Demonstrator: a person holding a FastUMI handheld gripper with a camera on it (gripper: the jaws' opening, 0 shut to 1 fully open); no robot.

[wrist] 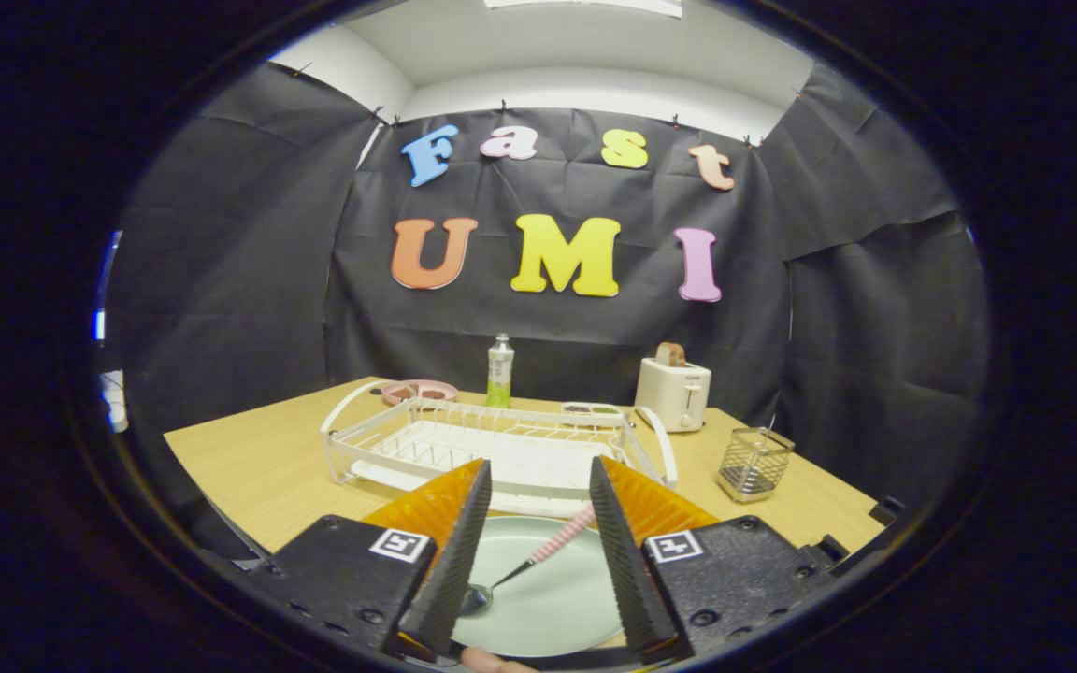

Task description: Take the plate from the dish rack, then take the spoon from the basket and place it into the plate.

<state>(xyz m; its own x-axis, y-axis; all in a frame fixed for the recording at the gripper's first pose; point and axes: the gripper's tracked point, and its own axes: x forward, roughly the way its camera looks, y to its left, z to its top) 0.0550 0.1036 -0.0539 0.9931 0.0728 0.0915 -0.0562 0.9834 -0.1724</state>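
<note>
Claw [538, 551] spread wide, gripping nothing. Spoon [524, 565] lying between the fingers on the pale green plate [548, 608], pink handle toward the dish rack [501, 439]. Best lifted straight up, clear of the handle. Basket [753, 463] beyond on the surface [258, 458].

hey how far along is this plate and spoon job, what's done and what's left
It looks finished. The plate lies flat on the table, in front of the dish rack. The spoon lies in the plate, its bowl beside one finger. The wire basket stands apart beside the rack. The claw is open over the plate, gripping nothing. Nothing seems left except drawing the claw away.
</note>
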